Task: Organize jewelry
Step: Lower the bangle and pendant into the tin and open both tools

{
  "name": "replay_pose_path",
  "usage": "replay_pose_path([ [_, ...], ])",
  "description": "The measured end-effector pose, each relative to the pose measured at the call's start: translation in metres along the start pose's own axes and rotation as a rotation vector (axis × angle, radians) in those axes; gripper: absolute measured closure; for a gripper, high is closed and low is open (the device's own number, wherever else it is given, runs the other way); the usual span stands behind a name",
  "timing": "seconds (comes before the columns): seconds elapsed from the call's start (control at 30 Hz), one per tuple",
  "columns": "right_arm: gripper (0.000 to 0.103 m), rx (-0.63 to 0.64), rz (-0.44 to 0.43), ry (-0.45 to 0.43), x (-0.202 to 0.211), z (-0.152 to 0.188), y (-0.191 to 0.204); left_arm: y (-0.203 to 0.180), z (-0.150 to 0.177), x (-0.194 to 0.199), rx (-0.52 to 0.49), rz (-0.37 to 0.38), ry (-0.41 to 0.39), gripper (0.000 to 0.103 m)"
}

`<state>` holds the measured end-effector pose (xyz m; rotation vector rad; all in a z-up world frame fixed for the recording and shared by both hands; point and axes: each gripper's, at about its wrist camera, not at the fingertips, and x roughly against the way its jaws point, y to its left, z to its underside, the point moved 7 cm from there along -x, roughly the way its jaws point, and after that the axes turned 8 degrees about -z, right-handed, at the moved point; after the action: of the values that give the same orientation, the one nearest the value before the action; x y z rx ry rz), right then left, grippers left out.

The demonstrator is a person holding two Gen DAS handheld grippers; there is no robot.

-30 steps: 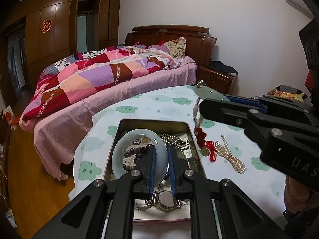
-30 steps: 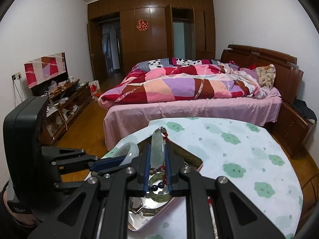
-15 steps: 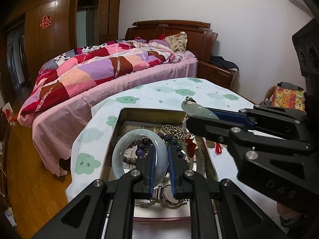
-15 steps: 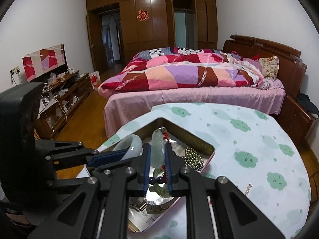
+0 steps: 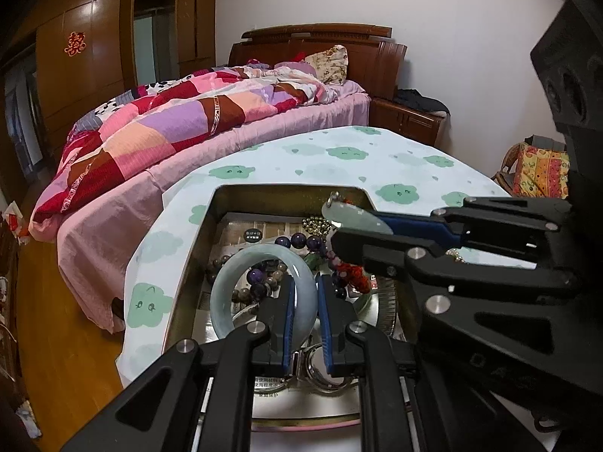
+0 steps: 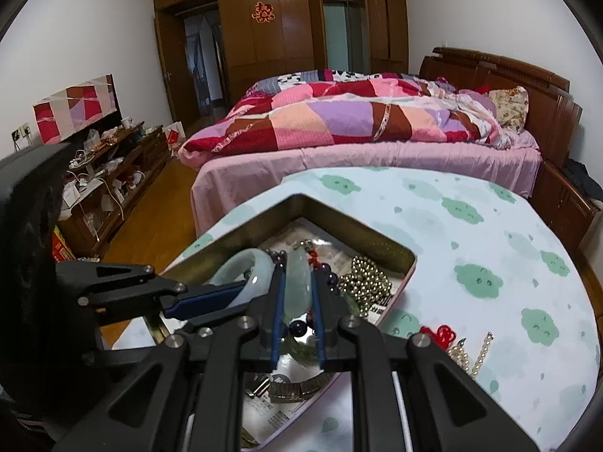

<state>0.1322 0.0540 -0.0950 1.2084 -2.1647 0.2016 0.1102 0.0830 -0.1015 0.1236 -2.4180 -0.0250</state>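
A metal tin [image 5: 290, 192] [image 6: 380, 243] stands on the cloud-print table and holds several pieces of jewelry. My left gripper [image 5: 304, 293] is shut on a pale jade bangle [image 5: 226, 282] and holds it over the tin; the bangle also shows in the right wrist view [image 6: 248, 267]. My right gripper [image 6: 297, 293] is shut on a pale green jade pendant [image 6: 299, 282] [image 5: 350, 216] with a red beaded cord [image 5: 352, 271], just above the tin. Purple beads [image 5: 297, 241], a gold bead chain [image 6: 361, 282] and a watch [image 5: 320, 369] lie in the tin.
A pearl necklace [image 6: 467, 354] and a red knot [image 6: 441, 335] lie on the tablecloth [image 6: 490, 248] right of the tin. A bed with a patchwork quilt [image 6: 358, 116] stands beyond the table. A low cabinet [image 6: 109, 173] lines the left wall.
My right gripper has carried the pendant from above the table leftward and down over the tin. The left gripper has kept the bangle over the tin.
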Motion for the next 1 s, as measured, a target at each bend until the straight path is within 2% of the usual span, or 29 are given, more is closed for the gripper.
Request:
replay_pose_path([
  [0.3,0.087,-0.026,0.003,0.037,-0.008,0.01,-0.007,-0.005,0.005,-0.008,-0.034,-0.004,0.015,0.092],
  [0.63,0.086,-0.048,-0.001,0.058,-0.013,0.014,-0.012,-0.001,0.007,-0.012,-0.026,0.005,0.023,0.092],
  [1.0,0.086,-0.064,-0.009,0.087,-0.021,0.019,-0.016,0.004,0.011,-0.018,-0.034,-0.027,0.037,0.092],
])
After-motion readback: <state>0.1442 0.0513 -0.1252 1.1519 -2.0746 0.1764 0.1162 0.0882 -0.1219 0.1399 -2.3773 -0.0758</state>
